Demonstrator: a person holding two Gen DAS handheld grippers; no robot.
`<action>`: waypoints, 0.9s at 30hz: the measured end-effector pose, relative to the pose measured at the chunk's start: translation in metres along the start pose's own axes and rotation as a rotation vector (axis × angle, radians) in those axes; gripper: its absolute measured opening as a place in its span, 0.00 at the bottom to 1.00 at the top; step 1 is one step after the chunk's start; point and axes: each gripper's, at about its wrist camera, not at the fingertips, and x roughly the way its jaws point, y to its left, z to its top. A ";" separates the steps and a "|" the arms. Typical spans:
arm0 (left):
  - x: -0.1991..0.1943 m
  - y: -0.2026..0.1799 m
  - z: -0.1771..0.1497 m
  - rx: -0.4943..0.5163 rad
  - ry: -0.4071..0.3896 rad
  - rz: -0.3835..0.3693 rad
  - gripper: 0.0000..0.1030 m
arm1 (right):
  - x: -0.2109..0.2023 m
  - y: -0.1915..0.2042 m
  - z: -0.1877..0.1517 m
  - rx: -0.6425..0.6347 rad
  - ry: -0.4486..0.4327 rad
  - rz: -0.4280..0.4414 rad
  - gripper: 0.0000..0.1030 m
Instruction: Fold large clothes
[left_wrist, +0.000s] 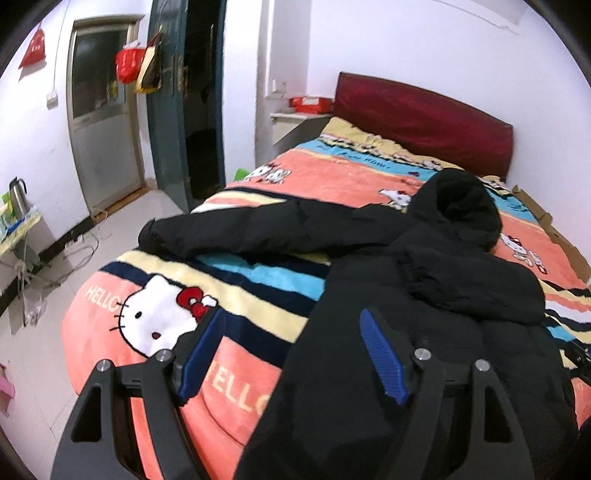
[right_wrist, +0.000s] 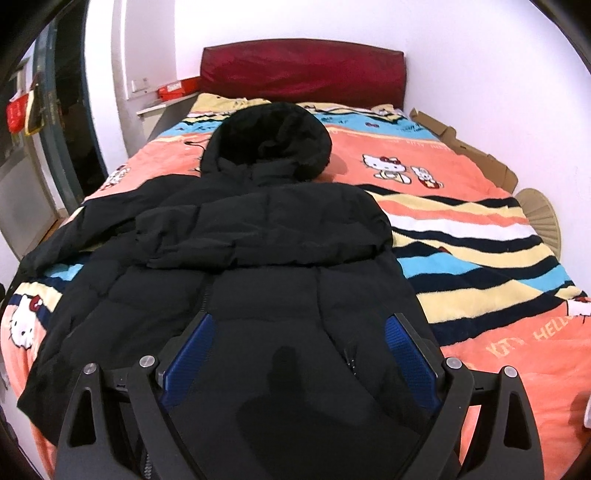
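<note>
Black hooded coat (right_wrist: 236, 258) lies spread on the bed's striped cartoon-cat blanket (right_wrist: 480, 251), hood (right_wrist: 269, 142) toward the red headboard (right_wrist: 303, 70). One sleeve is folded across the chest; the other sleeve (left_wrist: 236, 229) stretches out from the coat toward the door side. My right gripper (right_wrist: 297, 354) hovers over the coat's lower front, fingers spread wide, nothing between them. My left gripper (left_wrist: 293, 350) stands wide too, straddling the coat's edge and gripping nothing. Beside the headboard, a red box (left_wrist: 310, 103) sits on a shelf; I cannot tell its contents.
</note>
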 end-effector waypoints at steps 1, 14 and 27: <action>0.008 0.005 0.000 -0.012 0.013 0.003 0.73 | 0.005 -0.002 0.000 0.005 0.008 -0.006 0.90; 0.096 0.106 0.015 -0.266 0.087 -0.032 0.73 | 0.042 -0.024 -0.005 0.047 0.097 -0.107 0.90; 0.215 0.249 0.059 -0.592 0.162 -0.011 0.73 | 0.058 -0.031 -0.004 0.058 0.125 -0.110 0.90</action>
